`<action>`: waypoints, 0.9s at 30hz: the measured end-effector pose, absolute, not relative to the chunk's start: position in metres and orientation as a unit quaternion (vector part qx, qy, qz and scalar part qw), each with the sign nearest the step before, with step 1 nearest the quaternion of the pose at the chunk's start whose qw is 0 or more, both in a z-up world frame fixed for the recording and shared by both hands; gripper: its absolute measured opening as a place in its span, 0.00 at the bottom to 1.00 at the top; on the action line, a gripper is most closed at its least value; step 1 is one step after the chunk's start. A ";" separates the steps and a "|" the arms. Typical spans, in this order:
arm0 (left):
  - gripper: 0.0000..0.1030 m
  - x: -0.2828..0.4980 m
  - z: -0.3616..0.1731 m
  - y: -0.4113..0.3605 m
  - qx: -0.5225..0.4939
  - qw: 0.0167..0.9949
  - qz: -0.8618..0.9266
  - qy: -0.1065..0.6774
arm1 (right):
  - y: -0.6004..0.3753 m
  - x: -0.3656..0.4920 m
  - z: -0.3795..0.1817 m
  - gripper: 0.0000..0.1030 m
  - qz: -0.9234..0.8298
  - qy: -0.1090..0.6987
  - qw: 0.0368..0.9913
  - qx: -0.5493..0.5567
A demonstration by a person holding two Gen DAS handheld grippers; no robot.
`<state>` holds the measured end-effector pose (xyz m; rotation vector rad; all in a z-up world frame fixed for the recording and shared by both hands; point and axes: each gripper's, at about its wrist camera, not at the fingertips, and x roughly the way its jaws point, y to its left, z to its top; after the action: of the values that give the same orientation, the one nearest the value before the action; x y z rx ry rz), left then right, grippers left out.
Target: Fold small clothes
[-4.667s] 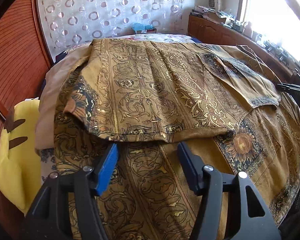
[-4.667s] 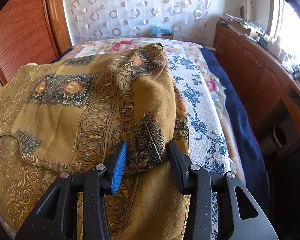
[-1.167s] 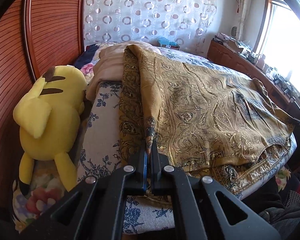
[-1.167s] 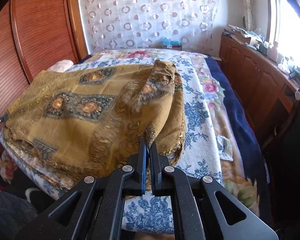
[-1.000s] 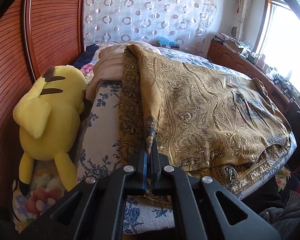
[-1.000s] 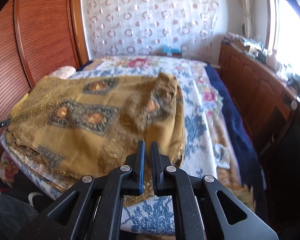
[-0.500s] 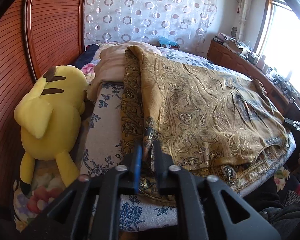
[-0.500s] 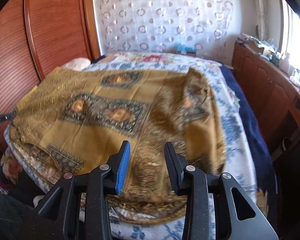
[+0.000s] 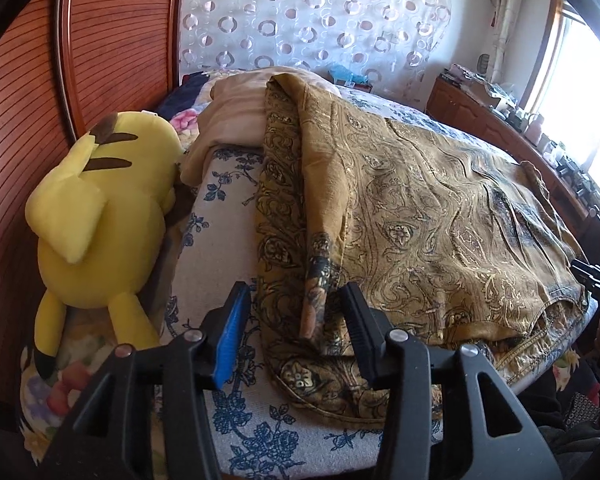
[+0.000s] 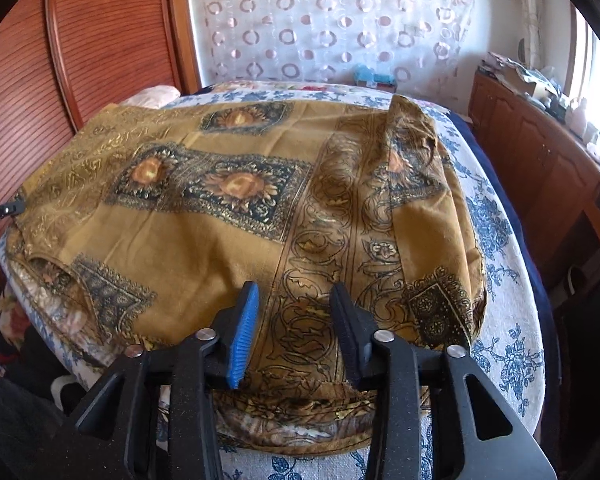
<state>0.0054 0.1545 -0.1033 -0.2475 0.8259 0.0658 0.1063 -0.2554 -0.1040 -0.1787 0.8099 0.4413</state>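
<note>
Spread flat on the bed: the ochre patterned garment, long axis running from left claw to right claw. Both claws released, grasping nothing. Folded corner ridge lying just ahead of the left claw, nearer than any edge to the right one.

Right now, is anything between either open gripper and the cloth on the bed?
Nothing visible. The left gripper stands open around the cloth's raised fold end, and the right gripper hangs open right over the cloth's near edge. The plush toy lies off to the left, apart from the cloth.
</note>
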 end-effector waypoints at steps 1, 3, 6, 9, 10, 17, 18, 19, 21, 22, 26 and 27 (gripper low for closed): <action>0.45 0.006 -0.104 0.154 -0.120 0.907 0.031 0.402 | -0.256 0.106 -0.105 0.48 0.210 0.390 0.892 -0.087; 0.45 0.005 -0.106 0.154 -0.120 0.908 0.032 0.401 | -0.257 0.106 -0.106 0.54 0.208 0.389 0.893 -0.085; 0.45 0.004 -0.105 0.152 -0.117 0.909 0.033 0.398 | -0.257 0.107 -0.107 0.57 0.207 0.388 0.894 -0.081; 0.45 0.004 -0.105 0.153 -0.120 0.910 0.031 0.397 | -0.256 0.106 -0.107 0.59 0.208 0.386 0.895 -0.081; 0.45 0.004 -0.105 0.154 -0.123 0.909 0.031 0.396 | -0.256 0.106 -0.108 0.59 0.208 0.385 0.896 -0.081; 0.45 0.008 -0.105 0.152 -0.116 0.909 0.035 0.398 | -0.271 0.119 -0.084 0.59 0.212 0.372 0.902 -0.056; 0.45 0.008 -0.105 0.152 -0.114 0.910 0.035 0.398 | -0.275 0.124 -0.076 0.59 0.209 0.366 0.905 -0.055; 0.45 0.008 -0.105 0.152 -0.113 0.910 0.036 0.398 | -0.278 0.130 -0.069 0.59 0.209 0.362 0.907 -0.055; 0.45 0.007 -0.106 0.151 -0.112 0.910 0.038 0.397 | -0.287 0.152 -0.051 0.54 0.208 0.353 0.911 -0.056; 0.45 0.007 -0.106 0.151 -0.112 0.911 0.038 0.396 | -0.291 0.164 -0.044 0.52 0.204 0.350 0.913 -0.056; 0.45 0.007 -0.106 0.149 -0.107 0.912 0.040 0.395 | -0.304 0.226 -0.025 0.41 0.185 0.351 0.917 -0.045; 0.45 0.007 -0.106 0.150 -0.106 0.912 0.039 0.395 | -0.305 0.241 -0.024 0.41 0.184 0.357 0.915 -0.040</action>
<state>0.0073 0.1495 -0.1062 -0.2186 0.8141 0.0813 0.2410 -0.3048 -0.0242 -0.0824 0.7347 0.3791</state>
